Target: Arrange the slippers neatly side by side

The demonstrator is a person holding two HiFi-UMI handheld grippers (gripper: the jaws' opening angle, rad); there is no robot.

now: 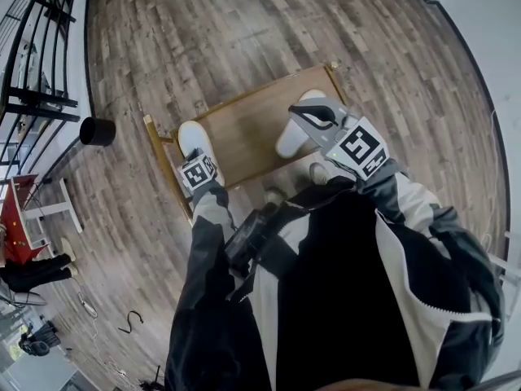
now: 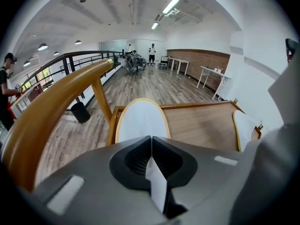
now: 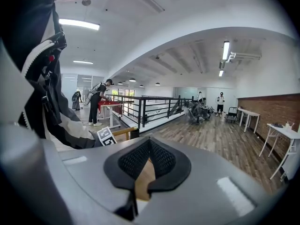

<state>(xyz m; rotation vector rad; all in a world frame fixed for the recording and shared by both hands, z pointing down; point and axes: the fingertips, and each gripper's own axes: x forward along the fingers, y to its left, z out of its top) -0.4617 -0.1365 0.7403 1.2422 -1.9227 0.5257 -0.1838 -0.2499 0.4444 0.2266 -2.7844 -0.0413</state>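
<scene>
Pinching left slipper [image 1: 191, 137] — left hand-held gripper [image 2: 151, 140]; right hand-held gripper [image 3: 149, 143], closed empty, half-hides right slipper [image 1: 290, 142].

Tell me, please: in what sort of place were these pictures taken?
Probably a large open indoor workspace, perhaps on an upper level. It has a brown wood-plank floor, a black metal railing along an open edge, and white thin-legged tables beside a brown brick wall.

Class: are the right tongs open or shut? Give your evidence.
Shut. In the right gripper view, the right tongs meet tip to tip, with nothing gripped between them.
</scene>
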